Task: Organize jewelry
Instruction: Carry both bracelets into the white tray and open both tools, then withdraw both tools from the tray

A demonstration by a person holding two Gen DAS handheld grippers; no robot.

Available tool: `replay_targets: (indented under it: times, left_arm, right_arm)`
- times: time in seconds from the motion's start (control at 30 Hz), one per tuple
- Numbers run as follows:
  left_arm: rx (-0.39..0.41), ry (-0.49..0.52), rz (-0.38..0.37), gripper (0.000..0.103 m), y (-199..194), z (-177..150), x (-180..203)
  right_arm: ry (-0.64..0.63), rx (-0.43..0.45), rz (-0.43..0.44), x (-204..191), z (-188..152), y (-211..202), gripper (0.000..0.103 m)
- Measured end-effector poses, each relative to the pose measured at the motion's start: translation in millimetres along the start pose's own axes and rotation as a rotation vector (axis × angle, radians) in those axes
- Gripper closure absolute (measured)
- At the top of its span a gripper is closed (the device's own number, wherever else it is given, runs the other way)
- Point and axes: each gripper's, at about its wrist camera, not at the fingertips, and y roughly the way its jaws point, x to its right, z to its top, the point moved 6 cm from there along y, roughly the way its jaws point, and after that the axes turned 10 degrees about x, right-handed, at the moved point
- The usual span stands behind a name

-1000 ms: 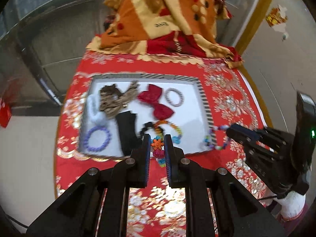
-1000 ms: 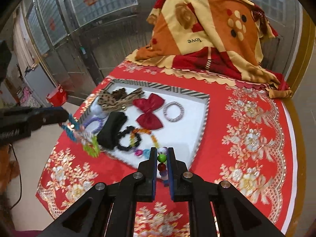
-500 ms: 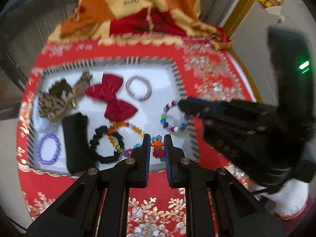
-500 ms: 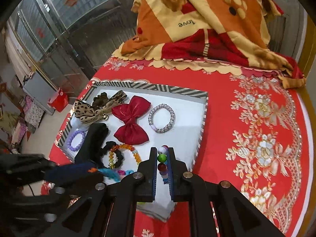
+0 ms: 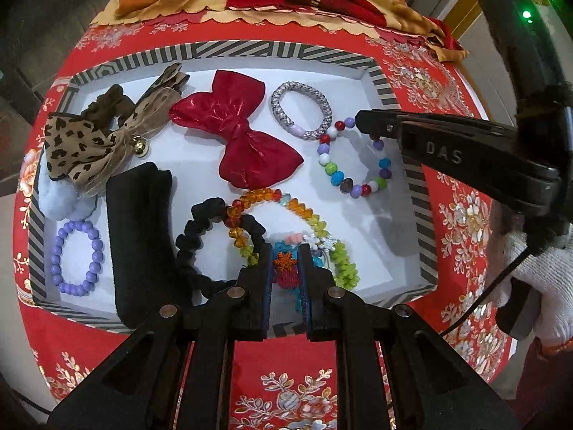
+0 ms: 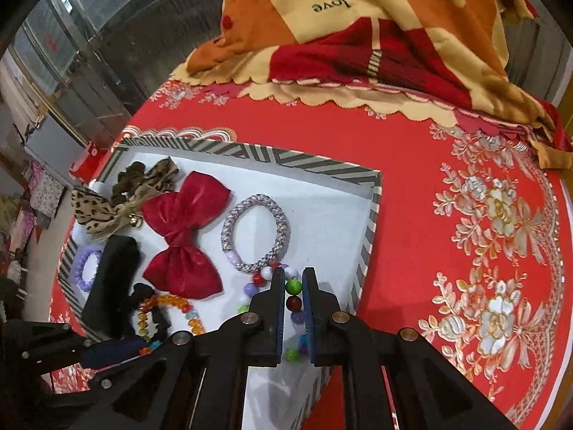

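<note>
A white tray with a striped rim (image 5: 250,50) (image 6: 286,159) holds hair ties and bracelets. My left gripper (image 5: 285,251) is shut on a blue snowflake bracelet (image 5: 284,261) low over the tray's near edge. My right gripper (image 6: 293,279) (image 5: 361,122) is shut on a multicoloured bead bracelet (image 5: 352,165) (image 6: 293,286), which hangs down onto the tray's right part beside a silver braided band (image 5: 301,111) (image 6: 256,233).
In the tray lie a red bow (image 5: 238,143), a leopard bow (image 5: 93,139), a black pad (image 5: 143,236), a black scrunchie (image 5: 204,236), an amber and green bead bracelet (image 5: 286,211) and a purple bracelet (image 5: 77,258). A folded blanket (image 6: 358,36) sits behind on the red cloth (image 6: 465,251).
Both grippers have moved forward and down over the tray with their bracelets. The bead bracelet now hangs inside the tray's right part, and the tray looks much closer.
</note>
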Motion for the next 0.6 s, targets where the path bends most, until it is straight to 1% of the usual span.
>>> replay_targets:
  times: [0.13,0.2,0.23,0.27,0.3,0.33,0.4,0.47,0.53,0.6]
  left_arm:
    - [0.008,0.010,0.019,0.091,1,2,0]
    - [0.006,0.016,0.026,0.089,3,2,0]
    - [0.003,0.015,0.029,0.089,3,2,0]
    - [0.001,0.013,0.030,0.088,4,2,-1]
    - [-0.001,0.009,0.032,0.085,4,2,-1]
    - [-0.001,0.006,0.032,0.084,4,2,-2]
    - [0.011,0.005,0.047,0.077,0,2,-3]
    - [0.023,0.002,0.060,0.073,-5,2,-5]
    - [0.030,-0.008,0.063,0.073,-10,1,-8]
    - [0.041,-0.013,0.077,0.072,-16,1,-11]
  right_arm:
    - [0.002,-0.007,0.006,1,-2,4,0.094]
    - [-0.001,-0.004,0.006,-1,-2,4,0.090]
    - [0.002,0.005,0.009,-2,-3,2,0.082]
    - [0.007,0.011,0.014,-2,-3,0,0.069]
    - [0.018,0.017,0.022,-3,-3,-2,0.065]
    - [0.028,0.024,0.030,-4,-4,-6,0.064]
    - [0.045,0.044,0.031,-7,-6,-15,0.064]
    - [0.060,0.065,0.040,-10,-7,-25,0.064]
    - [0.065,0.089,0.030,-14,-10,-37,0.064]
    - [0.062,0.117,0.001,-17,-14,-49,0.064]
